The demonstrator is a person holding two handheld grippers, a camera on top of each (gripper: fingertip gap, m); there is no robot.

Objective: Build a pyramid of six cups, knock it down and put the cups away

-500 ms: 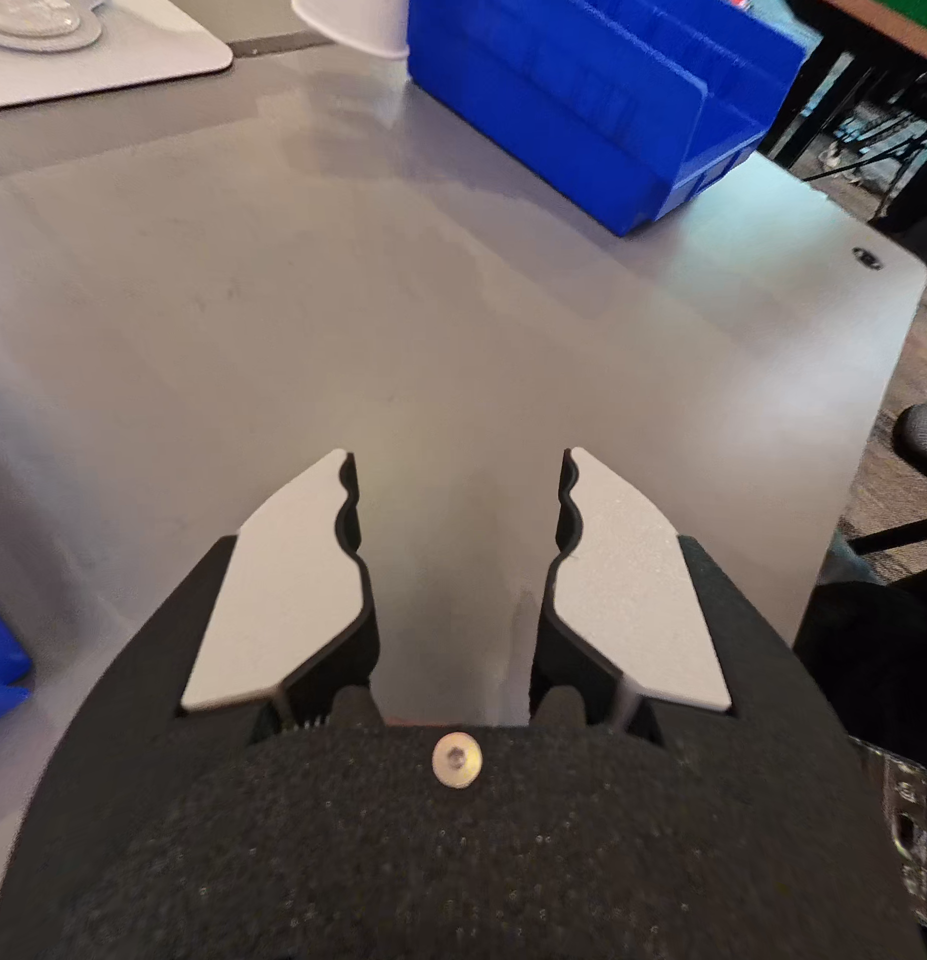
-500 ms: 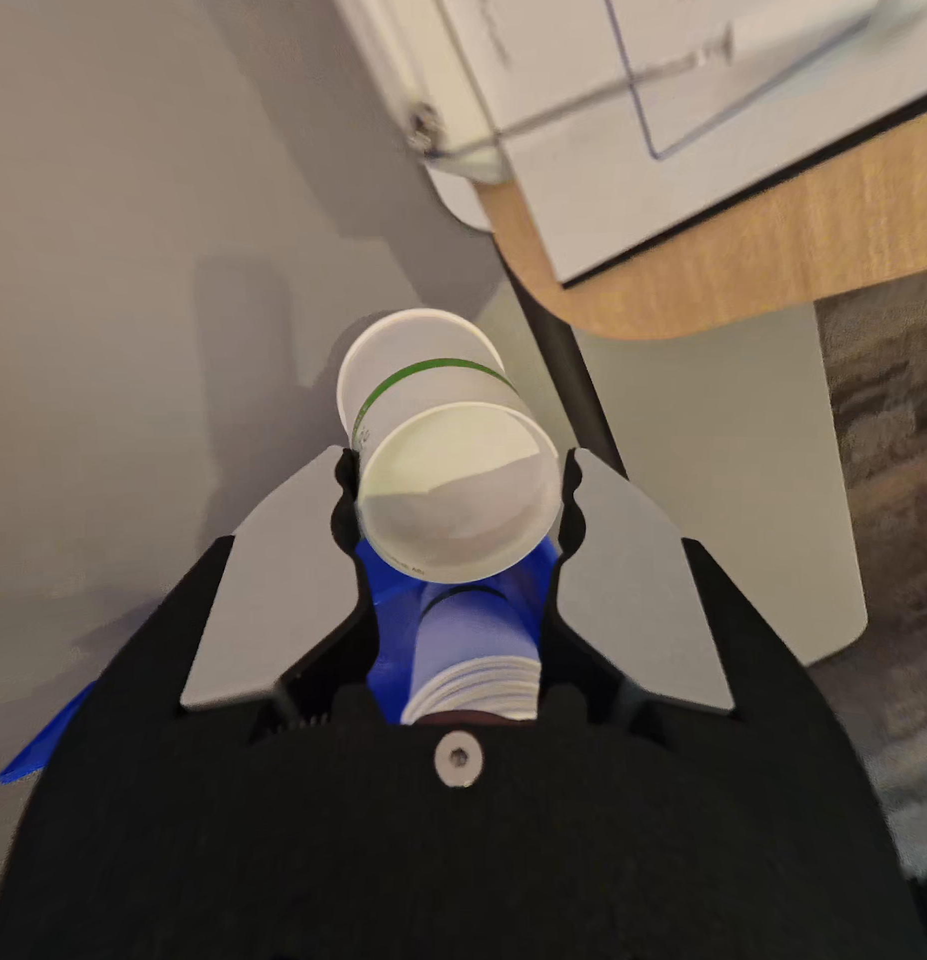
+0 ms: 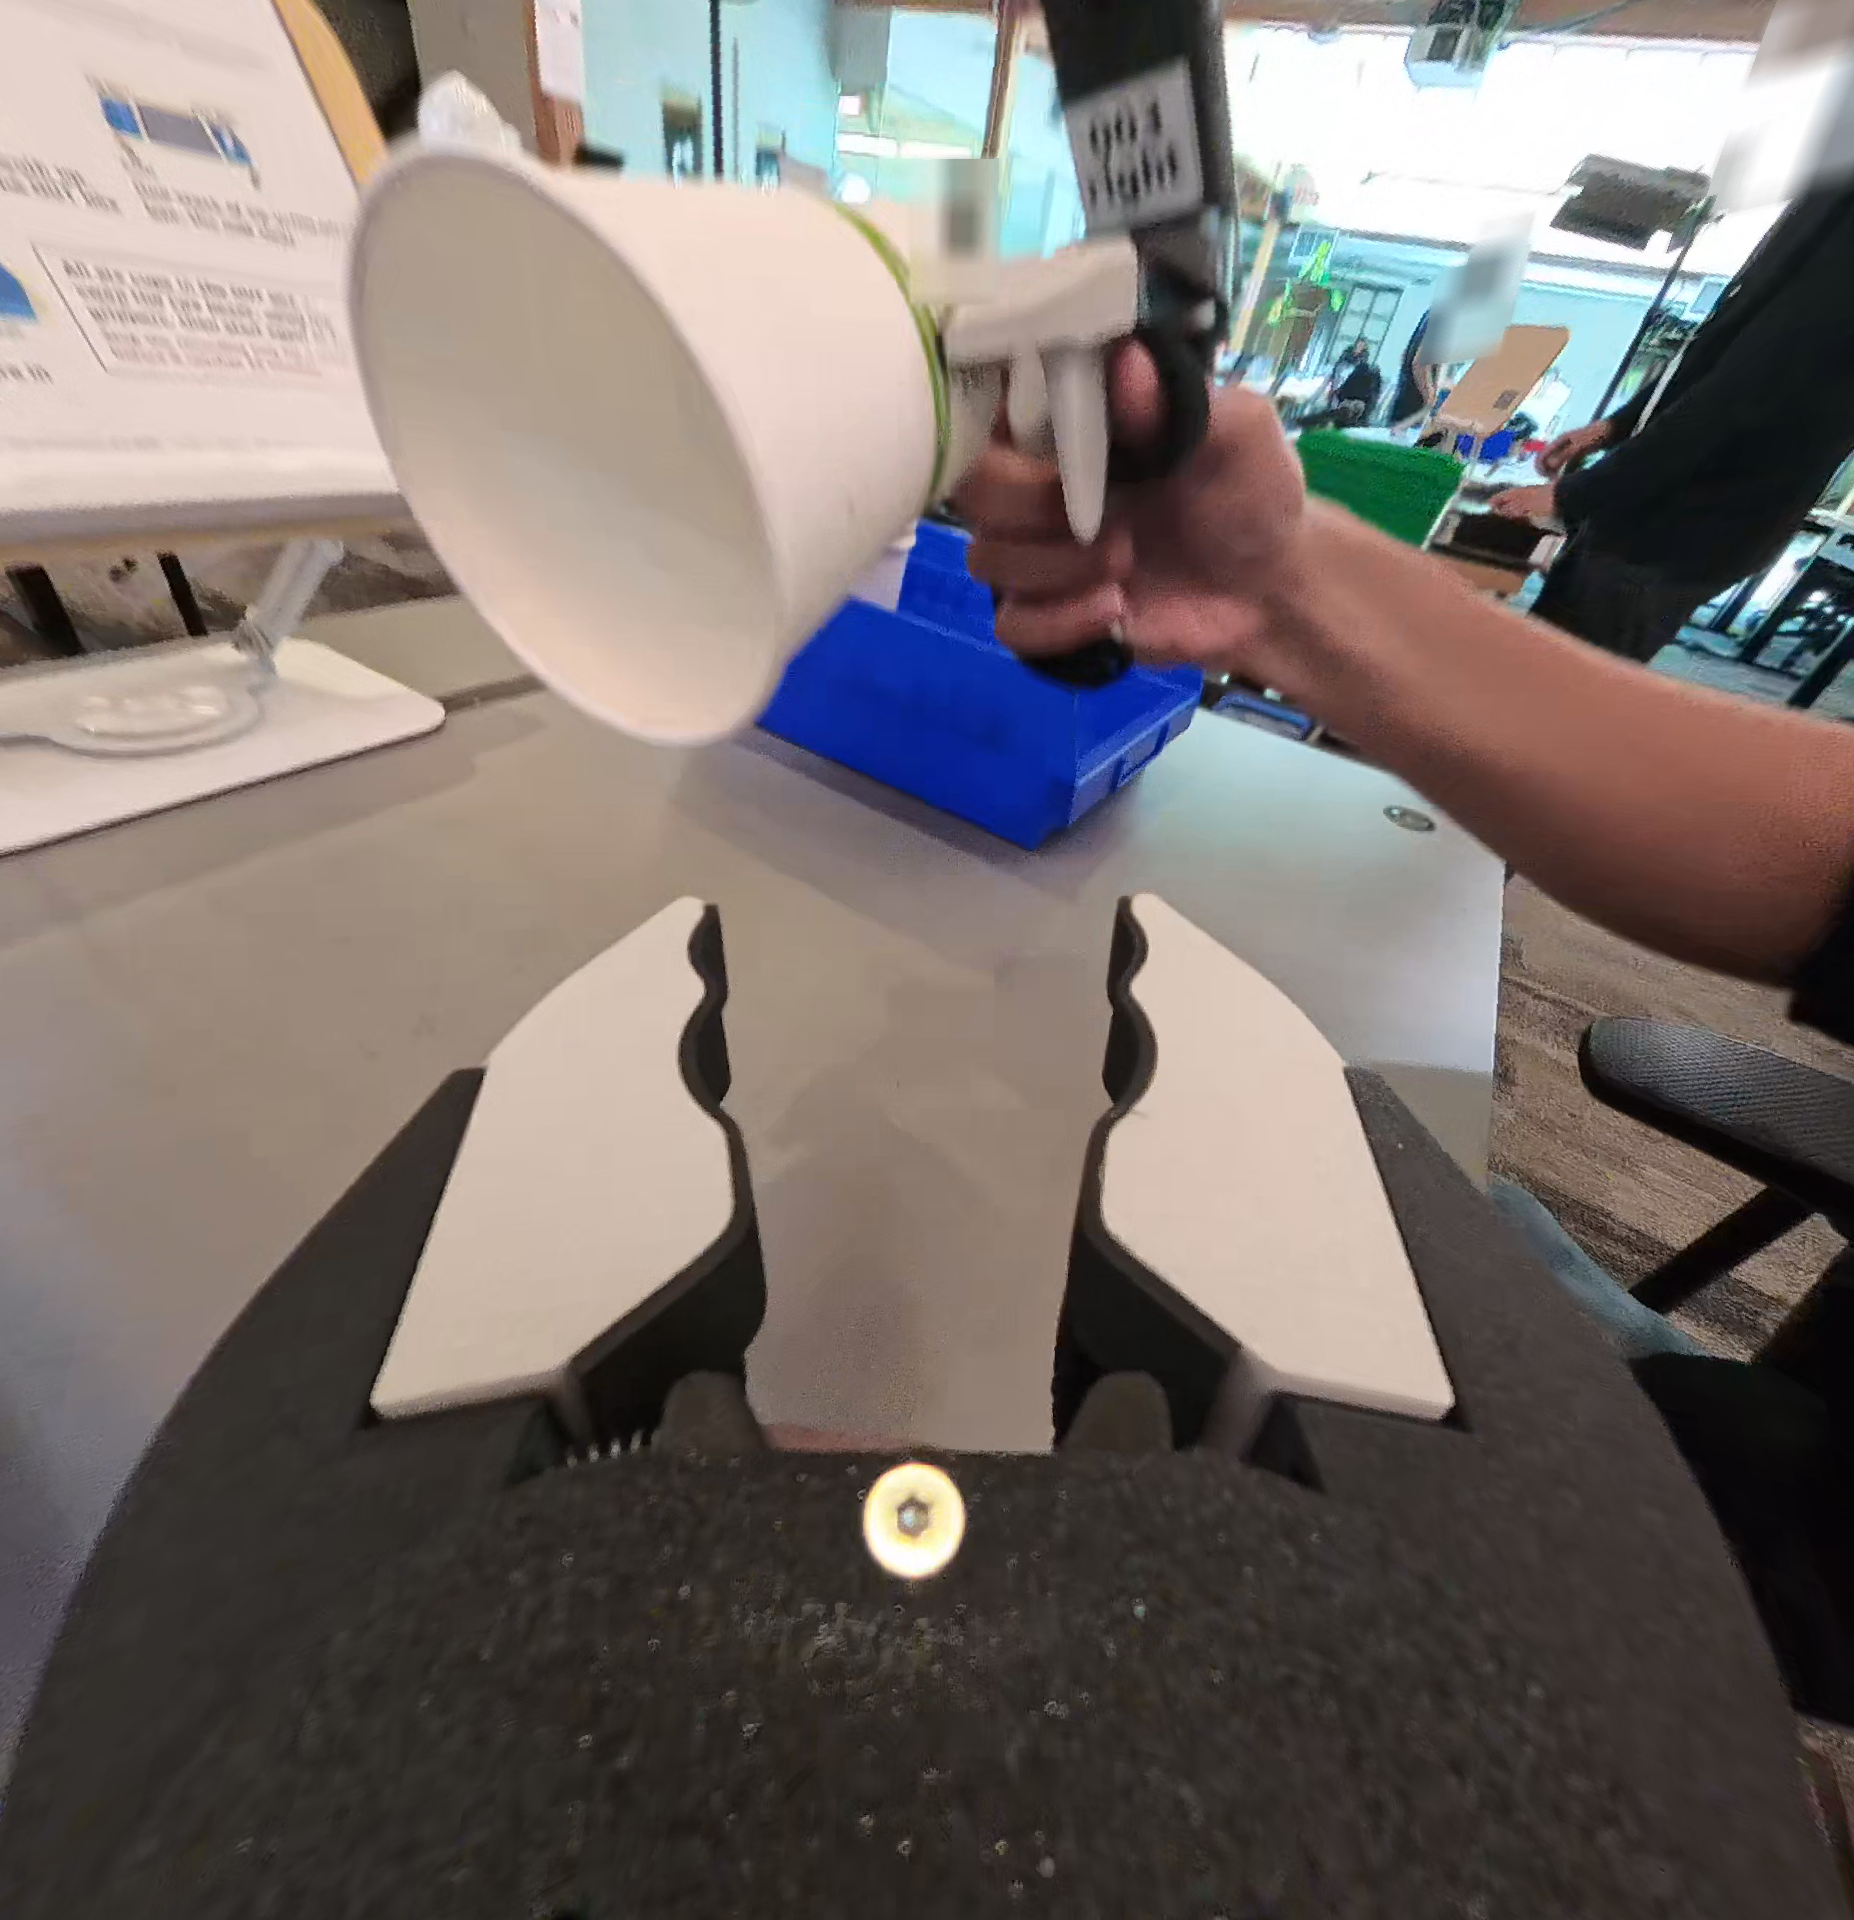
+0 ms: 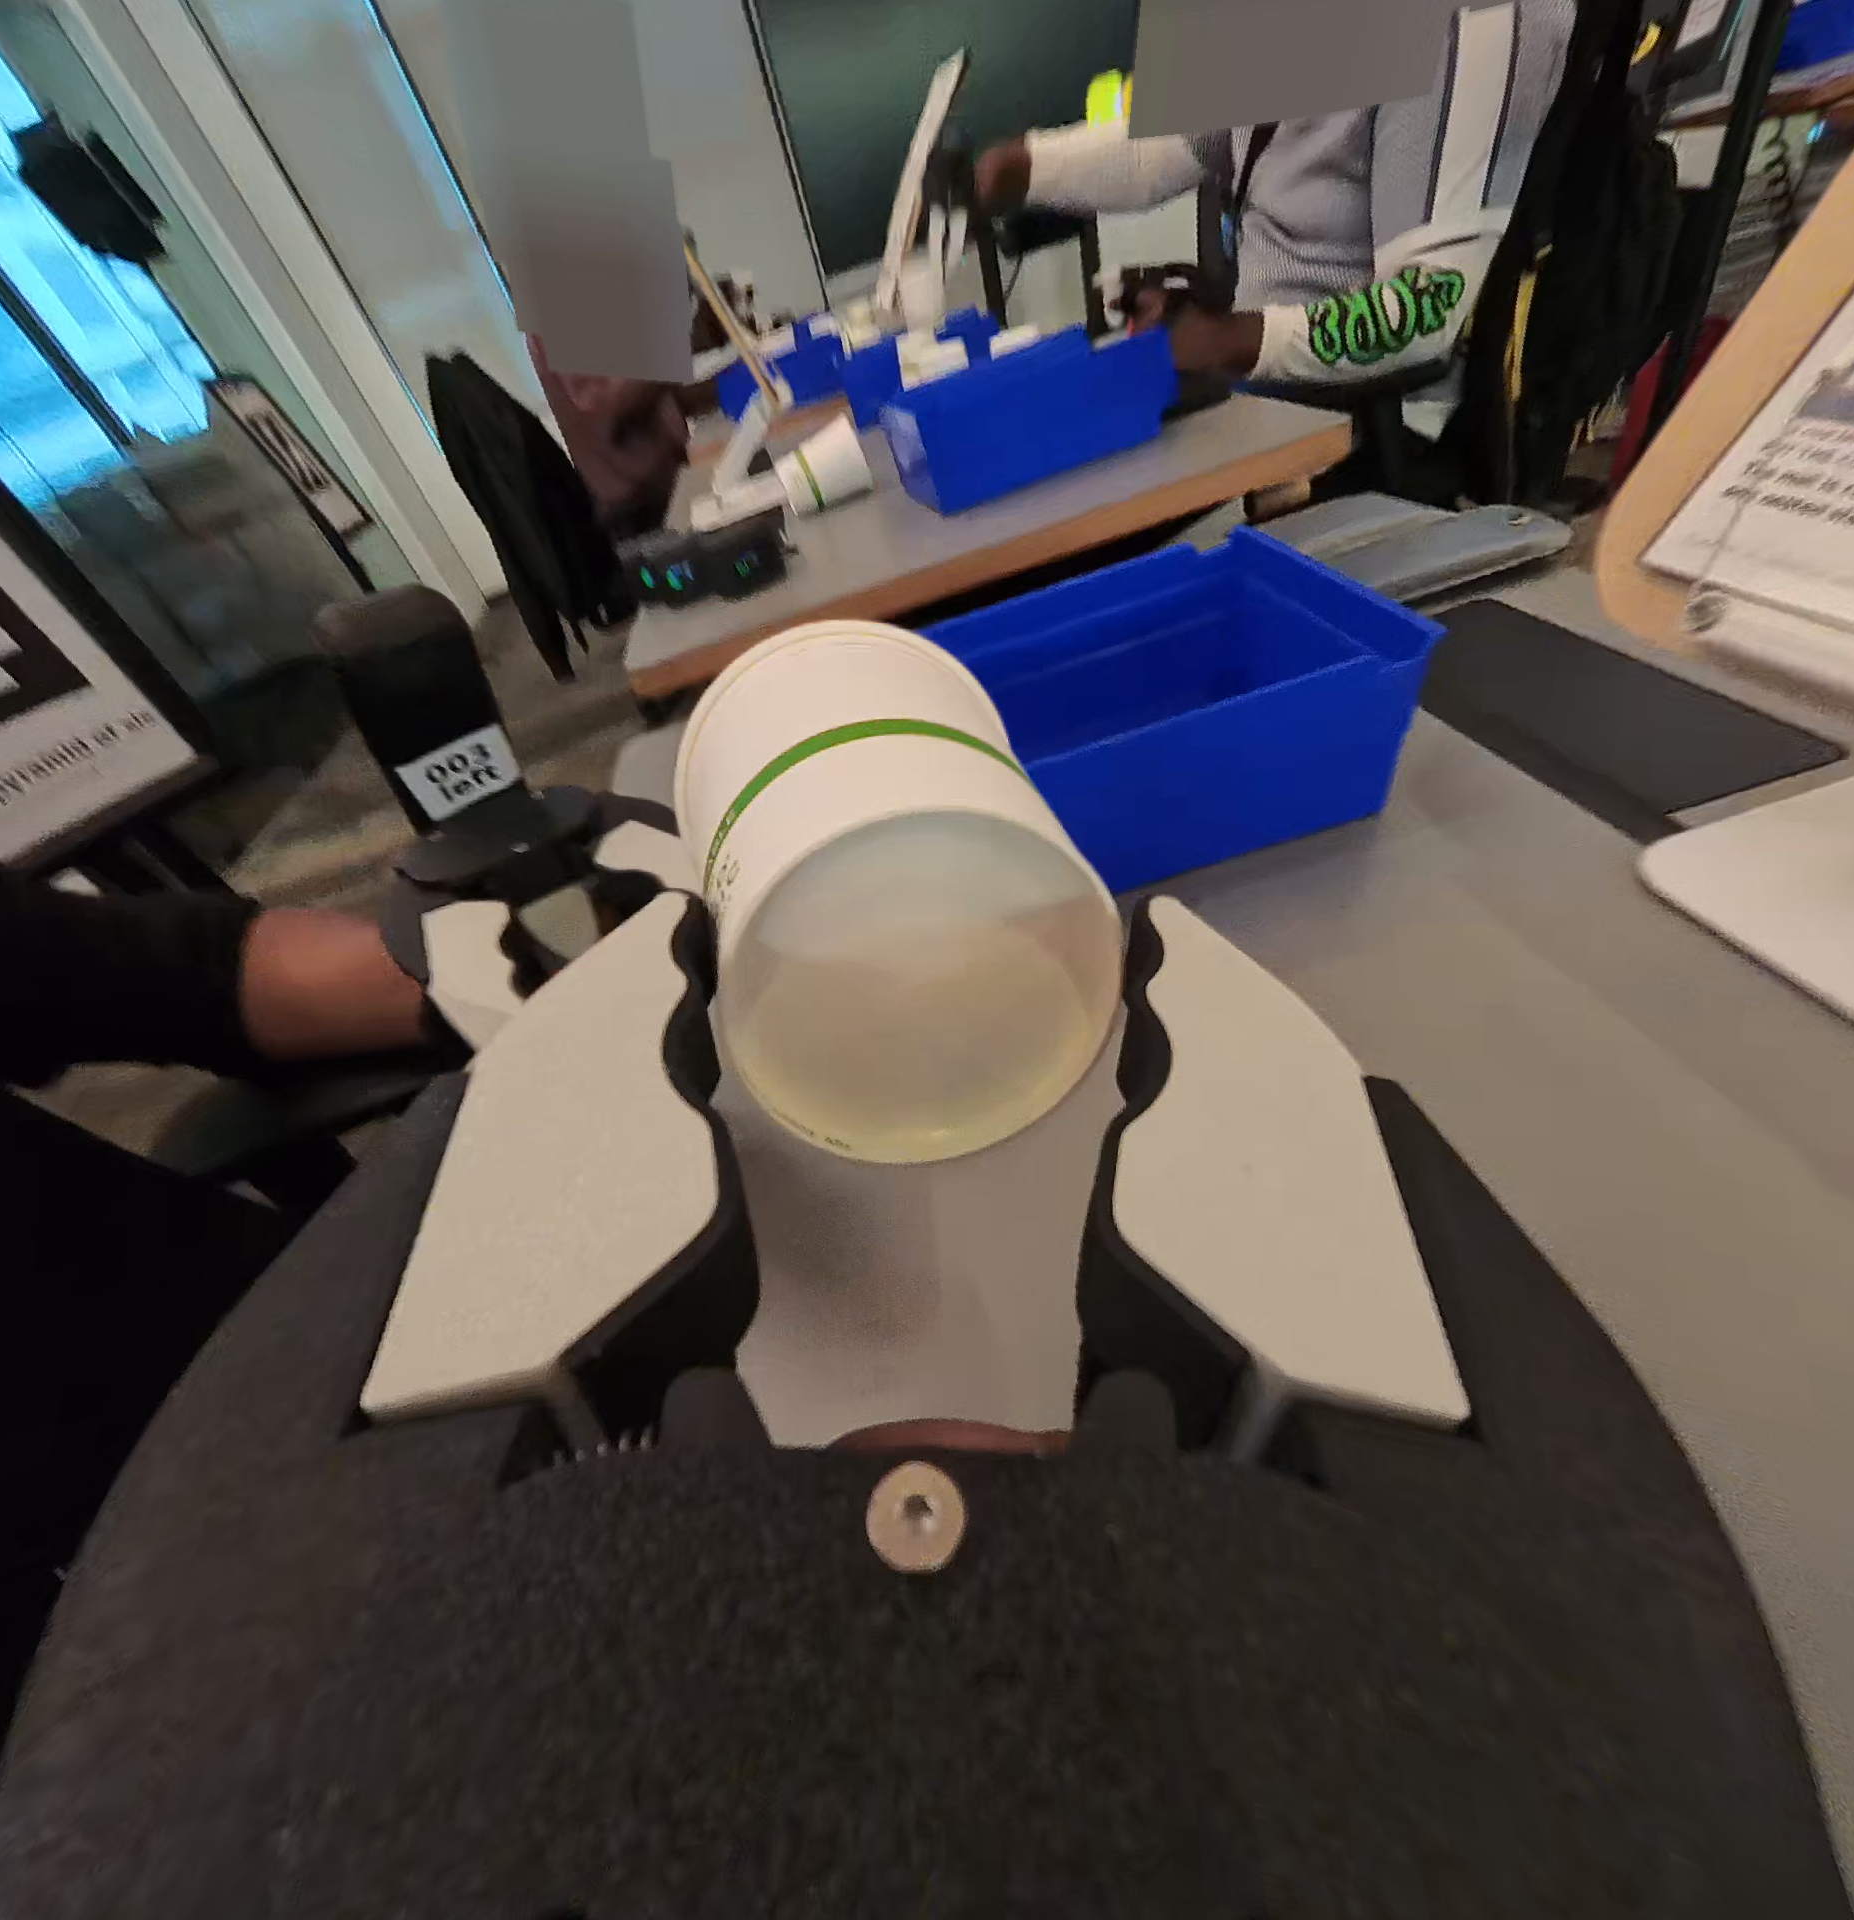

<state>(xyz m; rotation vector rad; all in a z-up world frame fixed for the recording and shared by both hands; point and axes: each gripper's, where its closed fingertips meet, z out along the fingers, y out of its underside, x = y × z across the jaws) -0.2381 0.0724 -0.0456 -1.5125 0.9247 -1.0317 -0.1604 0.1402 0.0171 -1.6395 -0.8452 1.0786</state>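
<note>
My right gripper [image 4: 915,966] is shut on a white paper cup [image 4: 902,914] with a green band. It holds the cup on its side near the base, in the air above the grey table [image 4: 1422,1091], base toward the camera. In the left wrist view the same cup [image 3: 632,436] shows its open mouth, held by the right gripper [image 3: 1027,343] in a person's hand. My left gripper [image 3: 915,935] is open and empty low over the table [image 3: 279,1039], and it also shows in the right wrist view [image 4: 549,925]. No other cups of this table are in view.
A blue bin [image 3: 964,727] stands on the table behind the cup, and its inside looks empty in the right wrist view [image 4: 1214,727]. An instruction sheet on a stand [image 3: 154,260] is at the back left. A chair [image 3: 1733,1122] is past the table's right edge. People work at tables behind.
The right gripper has lifted the cup up from over a bin with stacked cups and now holds it level above the table. The left gripper has tilted up and stays open.
</note>
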